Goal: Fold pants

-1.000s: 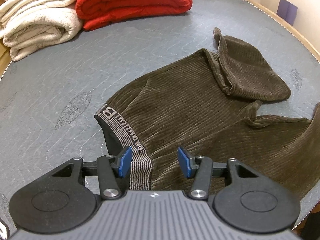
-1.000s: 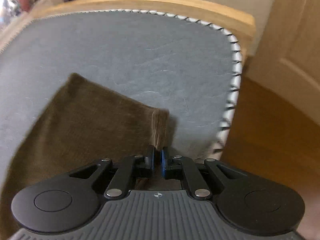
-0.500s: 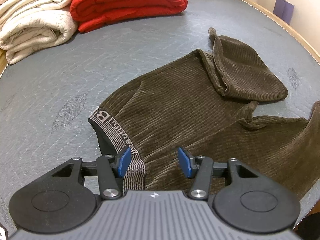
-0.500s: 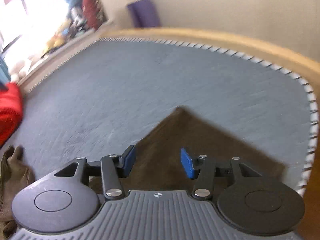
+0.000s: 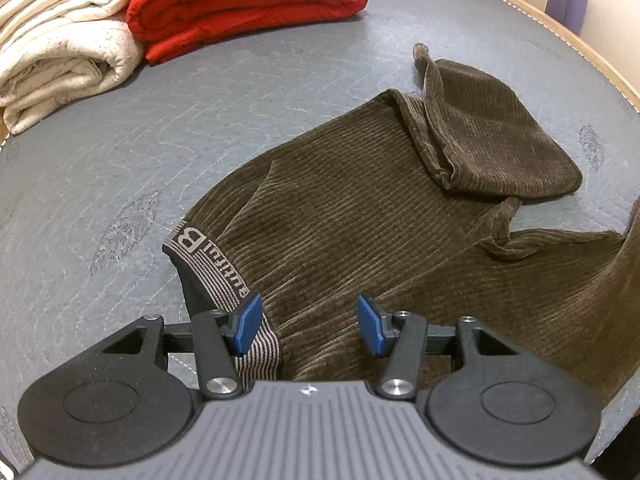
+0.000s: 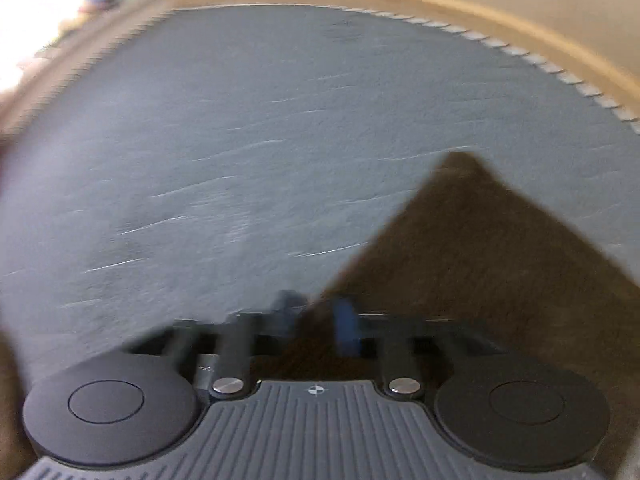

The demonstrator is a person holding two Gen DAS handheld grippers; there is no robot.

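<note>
- Left tongs (image 5: 310,322): spread wide, nothing pinched. They are held low over the waist end of the pants (image 5: 380,220), the left pad beside the waistband (image 5: 208,268); this is judged a stance for taking hold of the waist.
- Right tongs (image 6: 316,314): badly blurred in the right wrist view. A gap appears between the blue pads, with brown cloth in or behind it; whether they are spread or pinching cannot be told.
- Pants: dark brown corduroy, ribbed, lying on the grey quilted mattress (image 5: 200,112). From the left tongs they run ahead and to the right. The waistband is striped grey, with pale lettering and a large "B".
- Far leg (image 5: 492,140): doubled back on itself ahead and to the right of the left tongs, puckered at its edge. The garment is judged not yet flat.
- Pointed brown part (image 6: 480,248): ahead and to the right of the right tongs, flat on the mattress.
- Red quilt (image 5: 248,0): folded, far ahead of the left tongs.
- Cream blankets (image 5: 60,48): stacked, far ahead to the left.
</note>
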